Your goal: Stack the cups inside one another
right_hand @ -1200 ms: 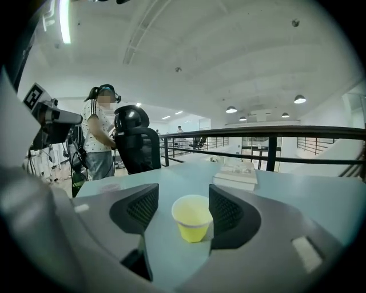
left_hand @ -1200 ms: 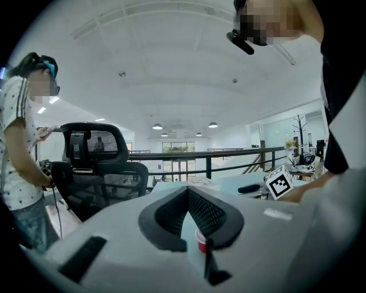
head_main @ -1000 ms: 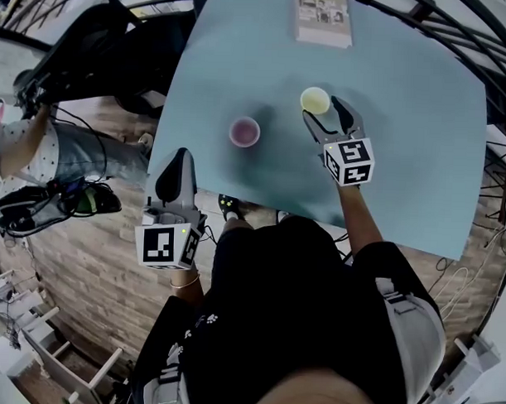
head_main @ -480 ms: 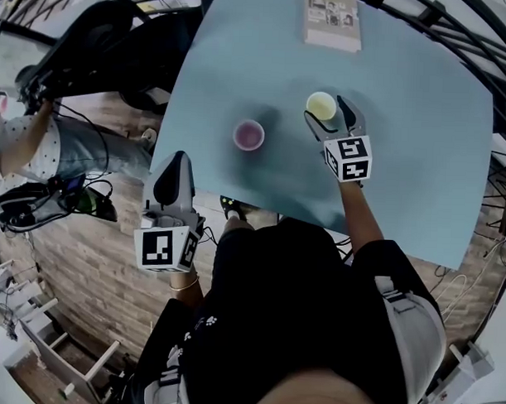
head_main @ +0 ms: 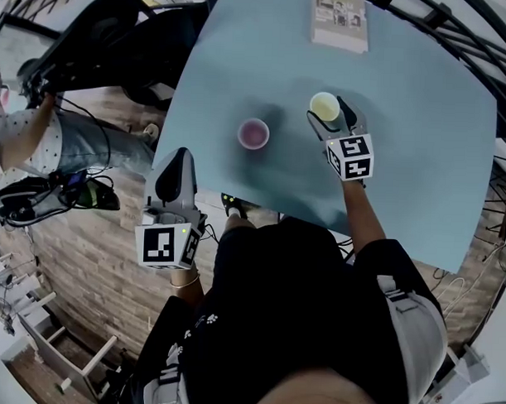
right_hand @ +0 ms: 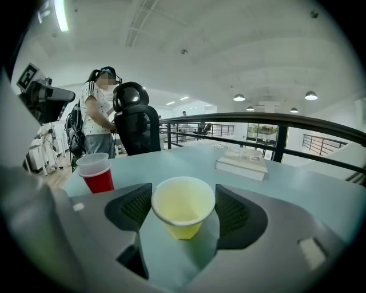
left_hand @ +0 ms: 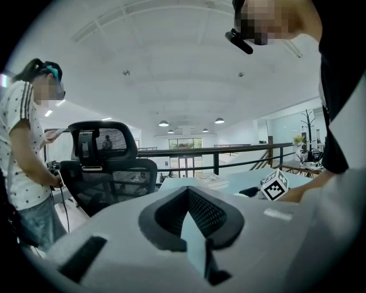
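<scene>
A yellow cup (head_main: 324,106) (right_hand: 183,213) stands upright on the light-blue table (head_main: 403,161). My right gripper (head_main: 326,113) (right_hand: 183,209) straddles it, one pad on either side, jaws closing; the pads are close to the rim but not pressing on it. To the left stands a red cup (head_main: 254,133) (right_hand: 98,178) with a clear cup nested in it. My left gripper (head_main: 175,165) (left_hand: 194,223) hangs off the table's near left edge over the wooden floor, shut and holding nothing.
A white book (head_main: 340,18) (right_hand: 241,165) lies at the table's far edge. A black office chair (left_hand: 108,171) (right_hand: 137,126) and a standing person (head_main: 40,140) (right_hand: 100,114) are left of the table. A dark railing (right_hand: 274,120) runs behind it.
My right gripper has slid forward and down, so the yellow cup now sits deeper between its jaws. The left gripper has stayed put.
</scene>
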